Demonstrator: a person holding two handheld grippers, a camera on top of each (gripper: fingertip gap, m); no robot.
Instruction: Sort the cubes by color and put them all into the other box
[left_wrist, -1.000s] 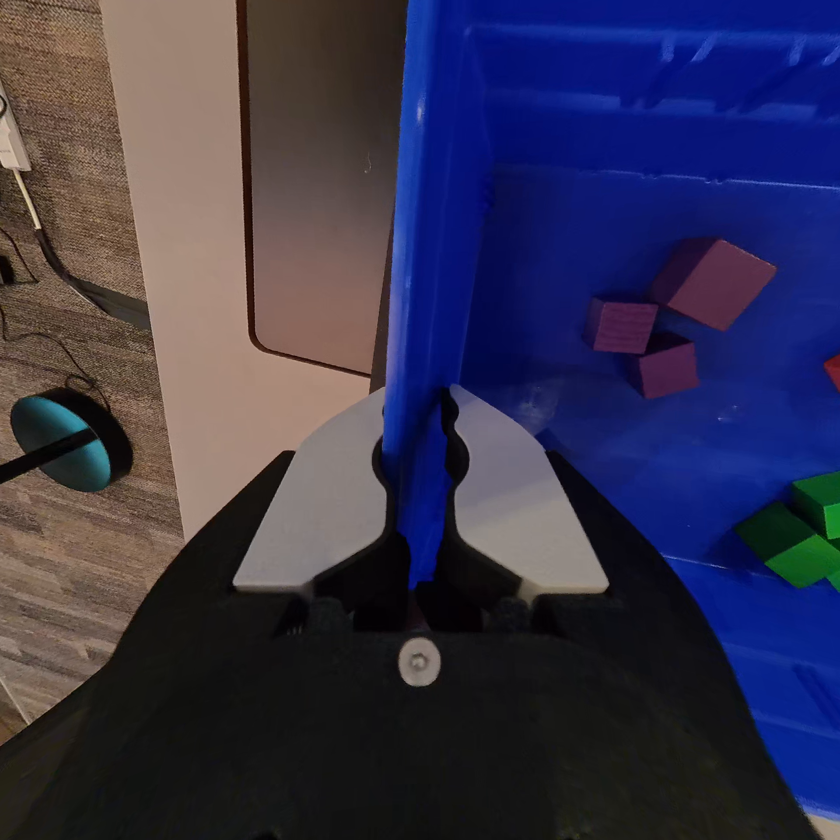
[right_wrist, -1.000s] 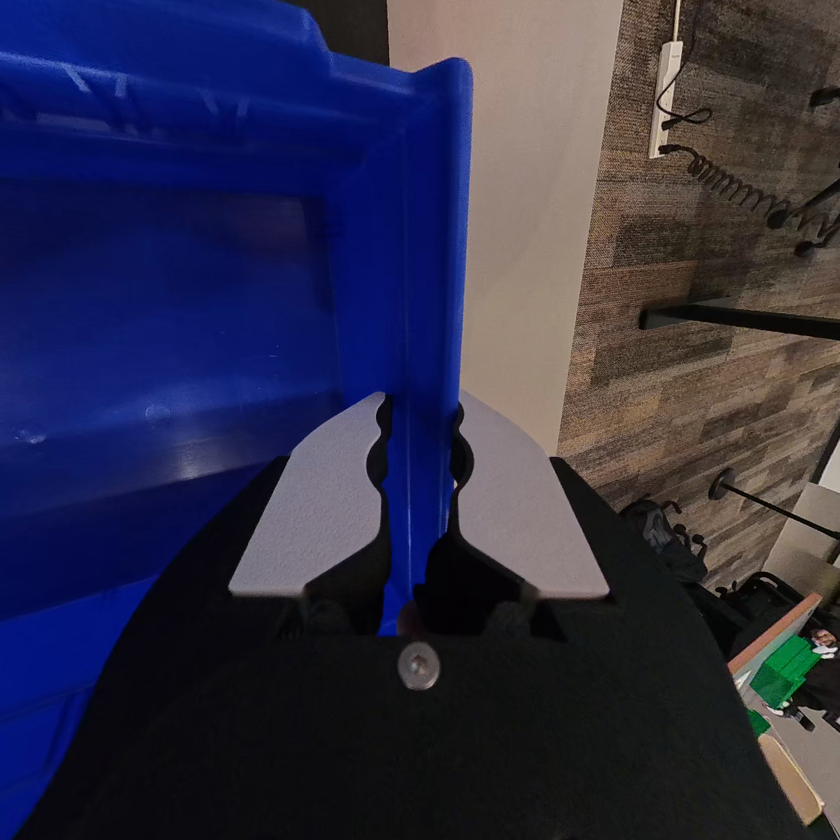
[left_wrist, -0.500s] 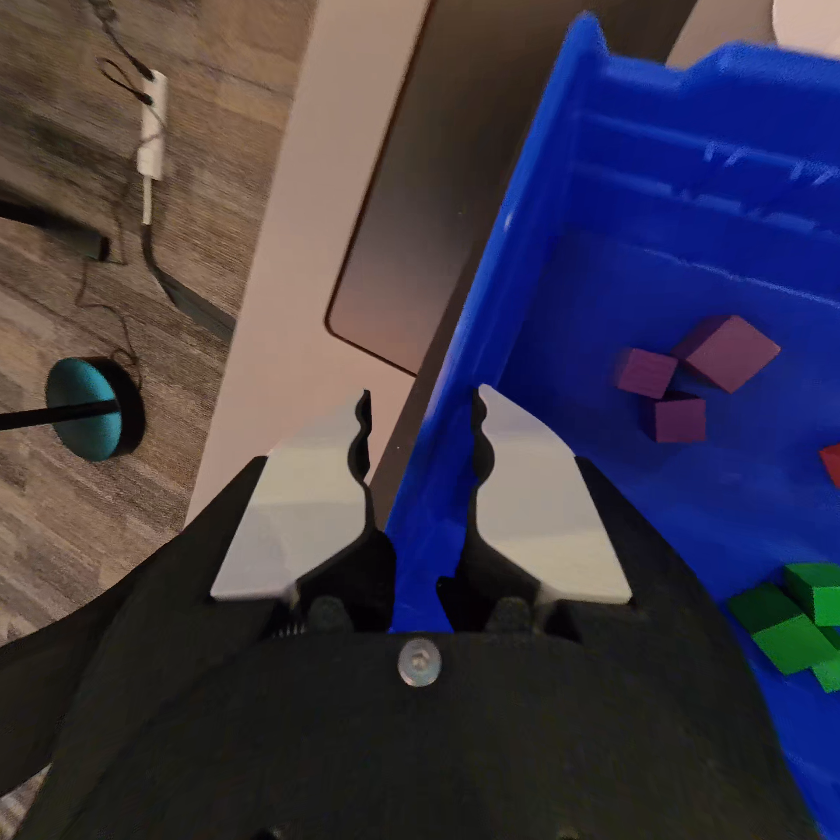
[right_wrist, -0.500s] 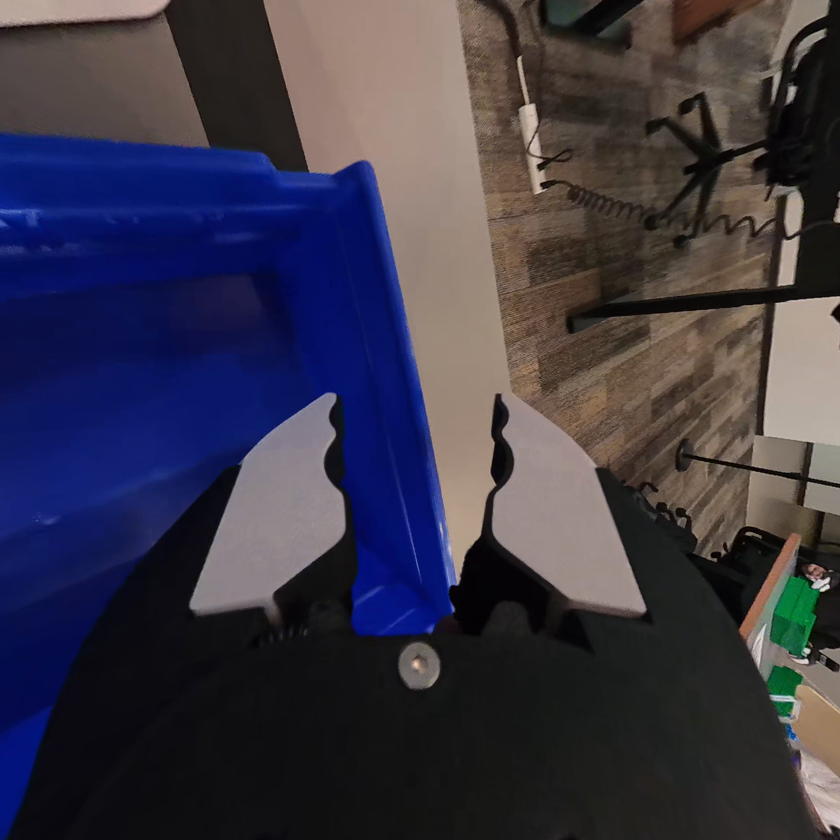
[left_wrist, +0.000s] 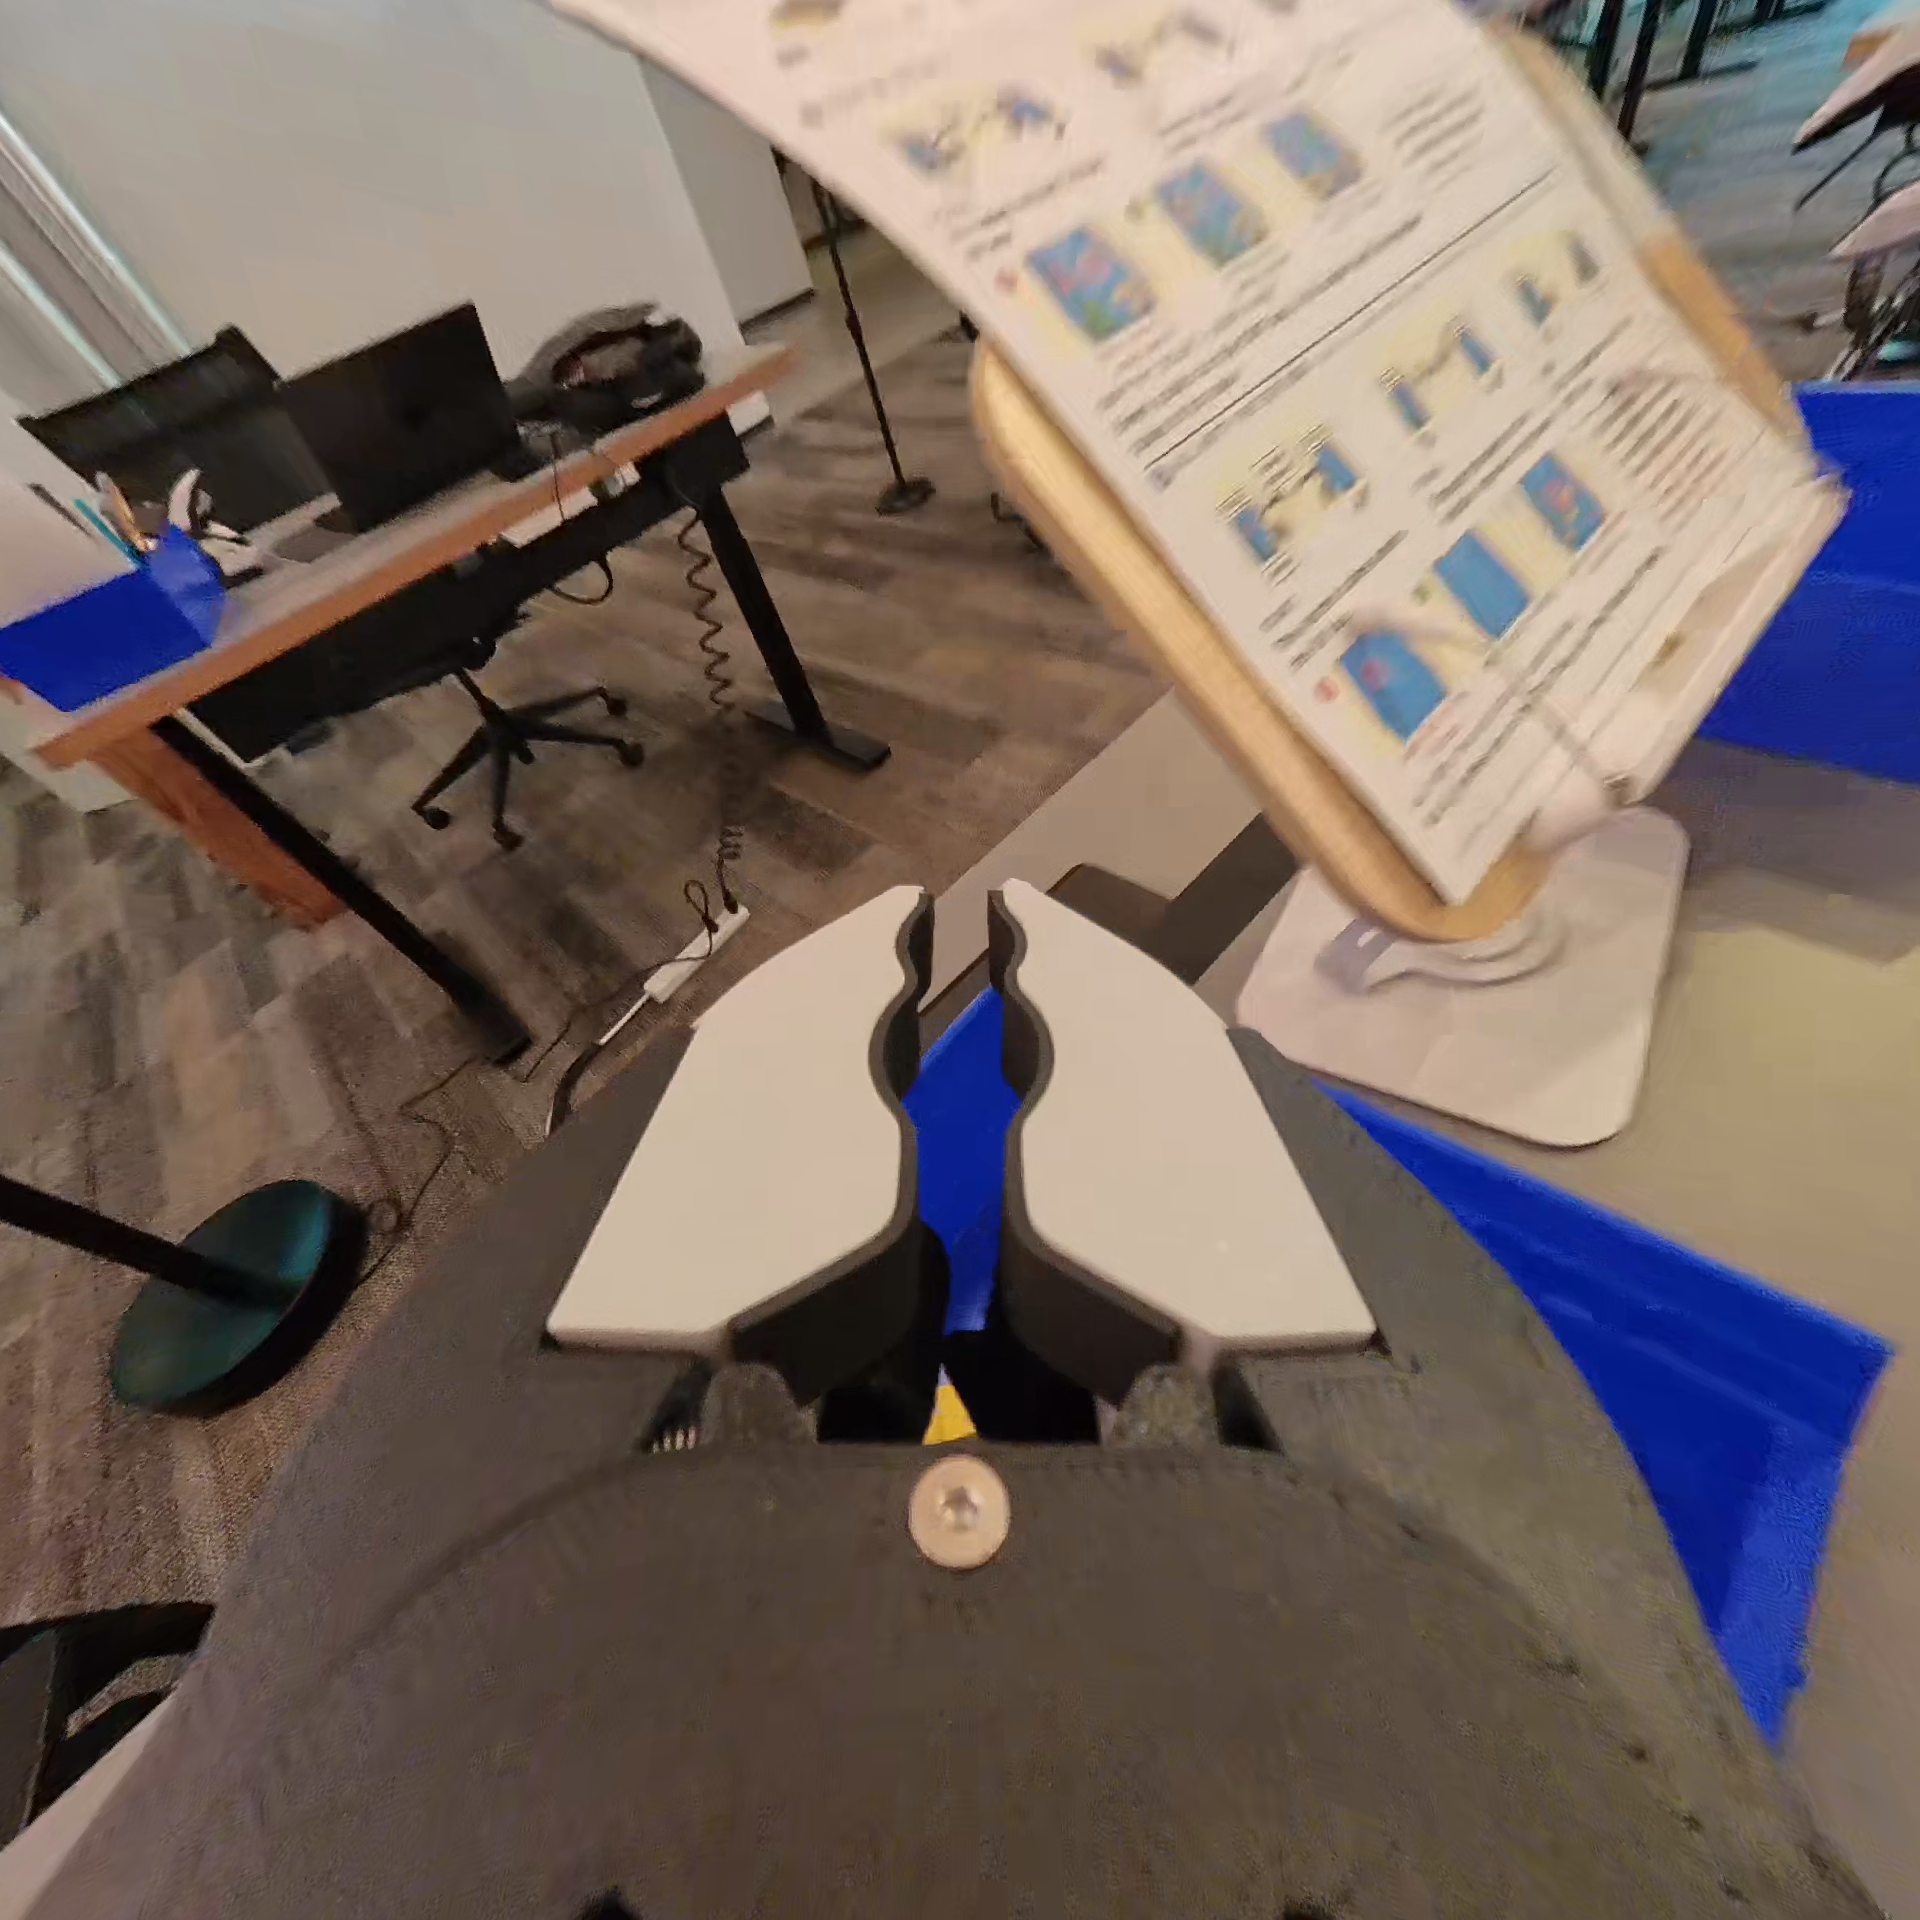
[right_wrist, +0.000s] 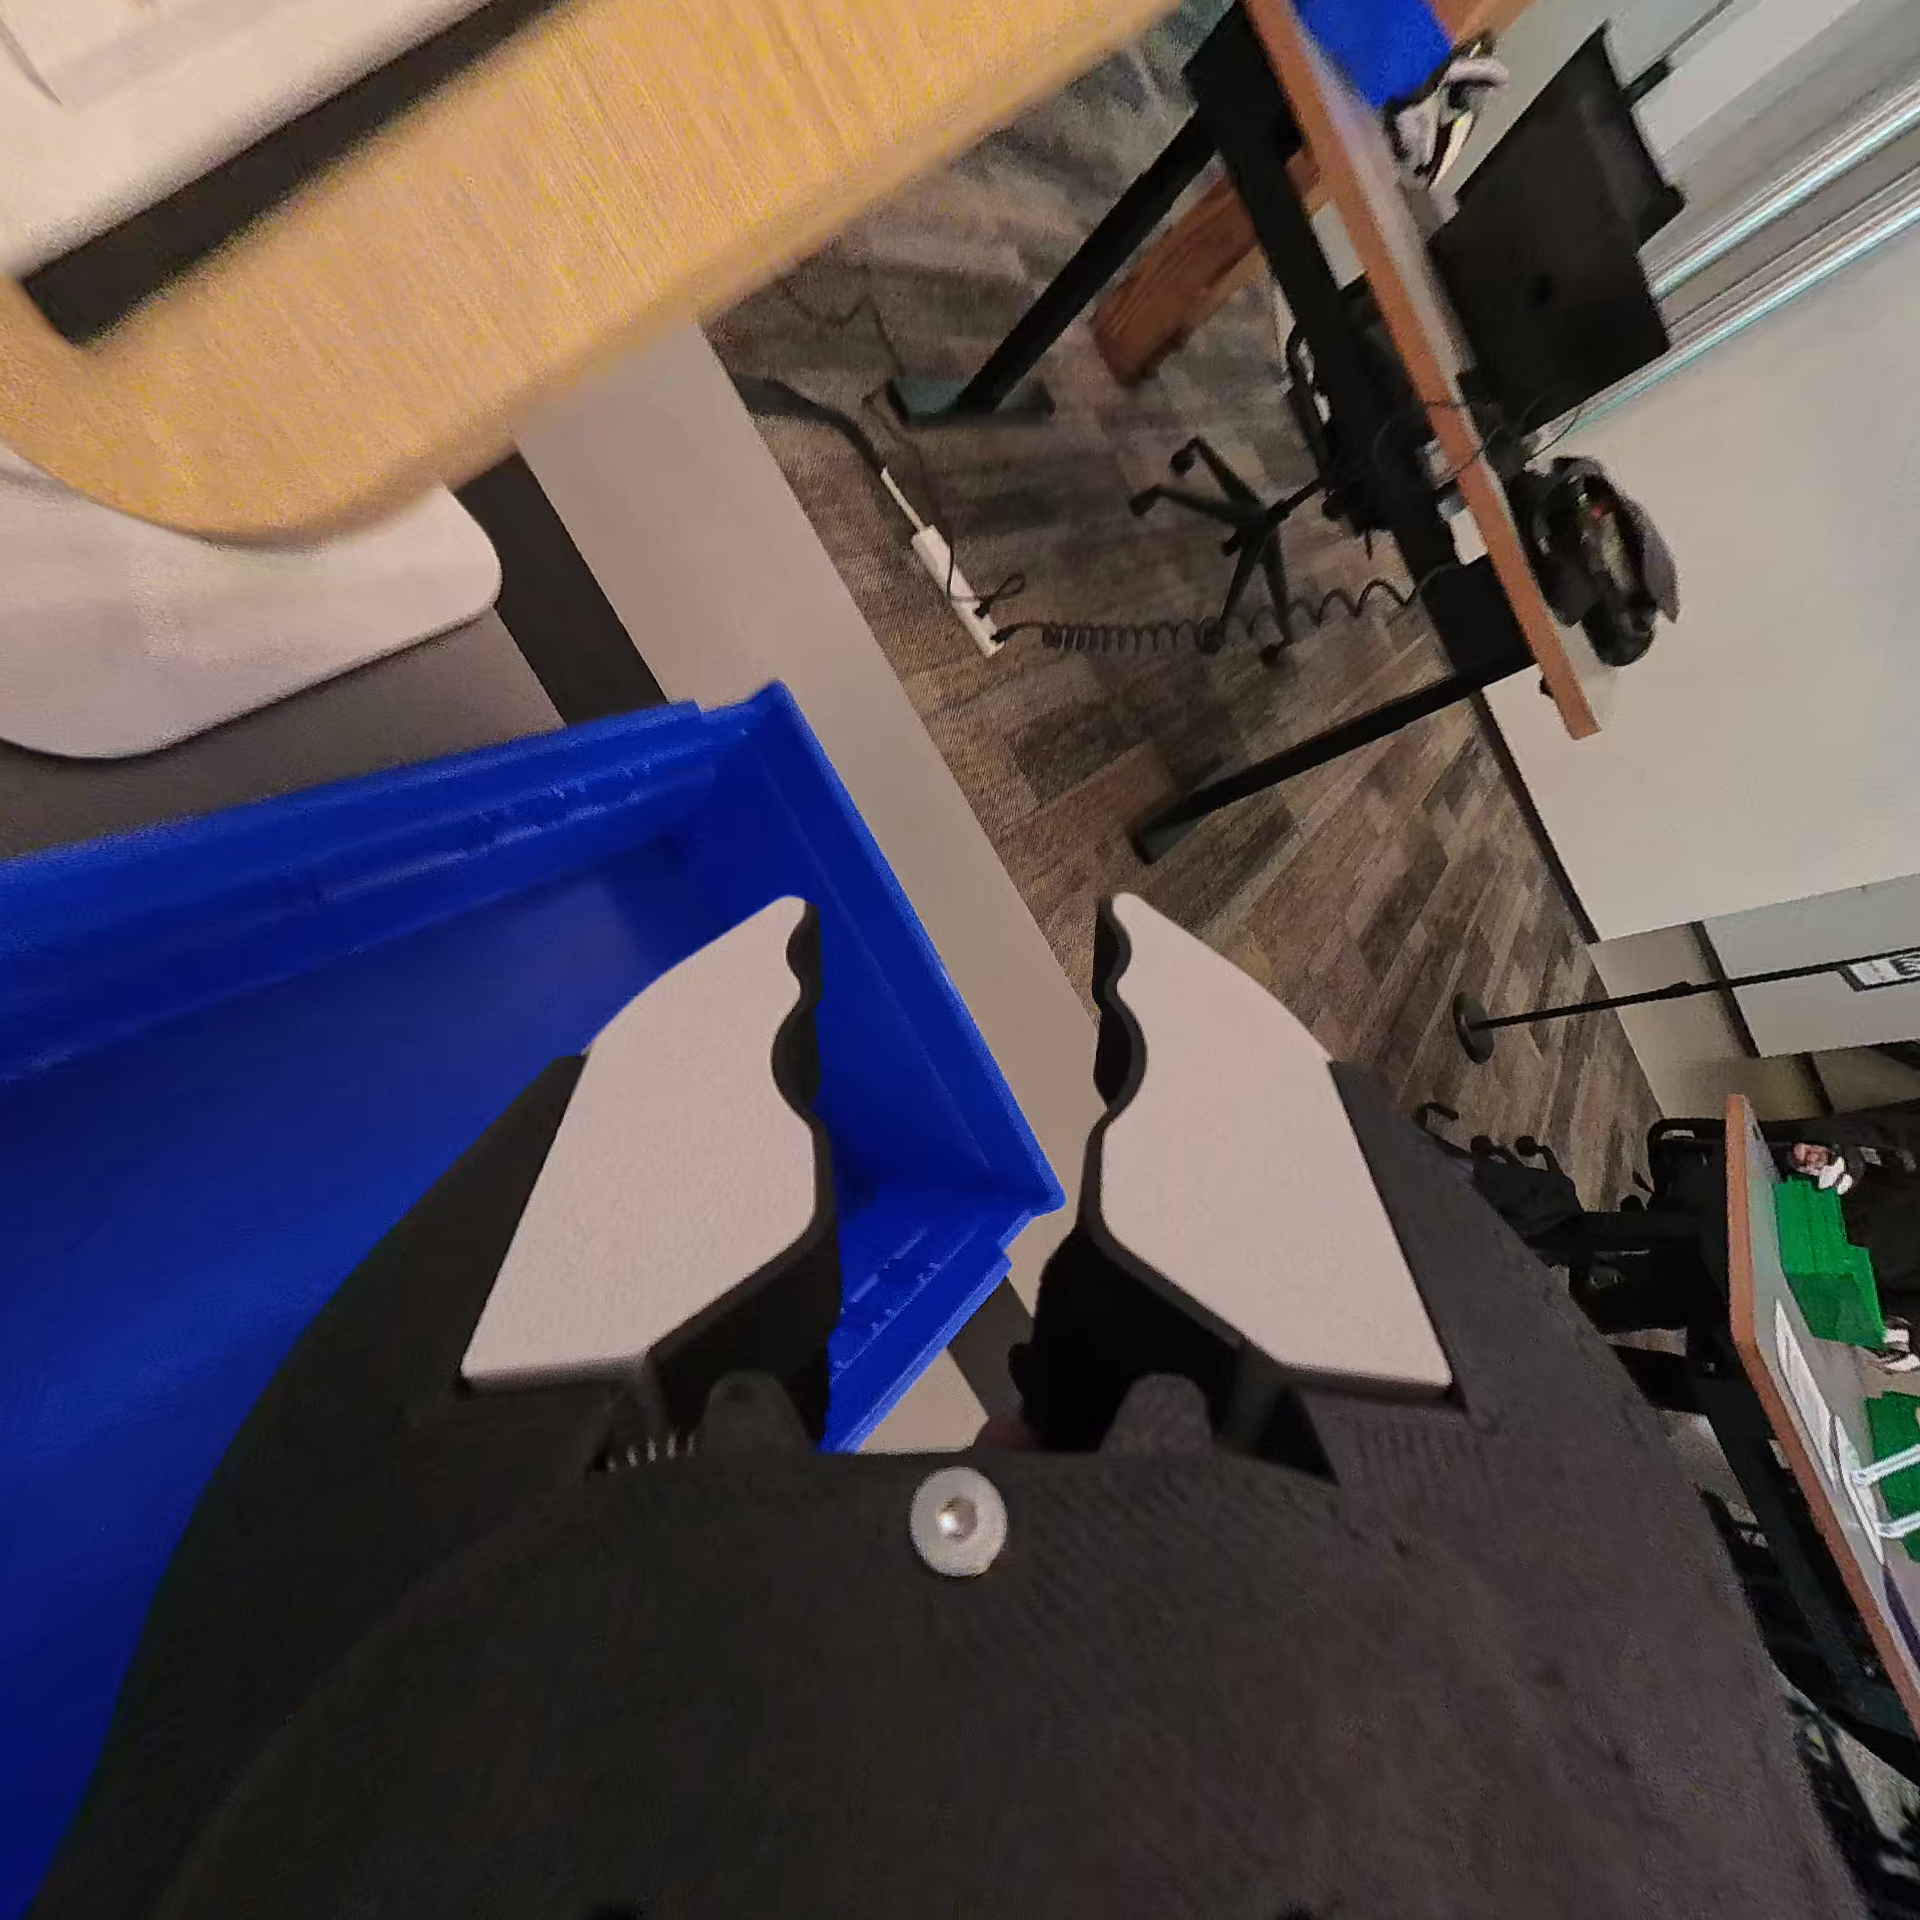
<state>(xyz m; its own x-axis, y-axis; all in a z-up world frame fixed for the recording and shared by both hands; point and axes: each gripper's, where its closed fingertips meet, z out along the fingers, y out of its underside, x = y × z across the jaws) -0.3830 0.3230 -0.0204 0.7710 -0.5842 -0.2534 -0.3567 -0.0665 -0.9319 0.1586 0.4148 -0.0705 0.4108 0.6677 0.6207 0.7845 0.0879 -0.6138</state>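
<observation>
Blue box (right_wrist: 312, 935) interior bare where visible, right claw (right_wrist: 956, 935) apart above its corner, left claw (left_wrist: 961, 935) nearly together, clamping nothing.

Left tool (left_wrist: 961, 925) nearly closed, bare, right tool (right_wrist: 956, 925) spread wide

Black printed gripper (left_wrist: 961, 935) body, pale grey wavy-edged fingers (left_wrist: 790, 1122), silver screw (left_wrist: 958, 1509).
</observation>
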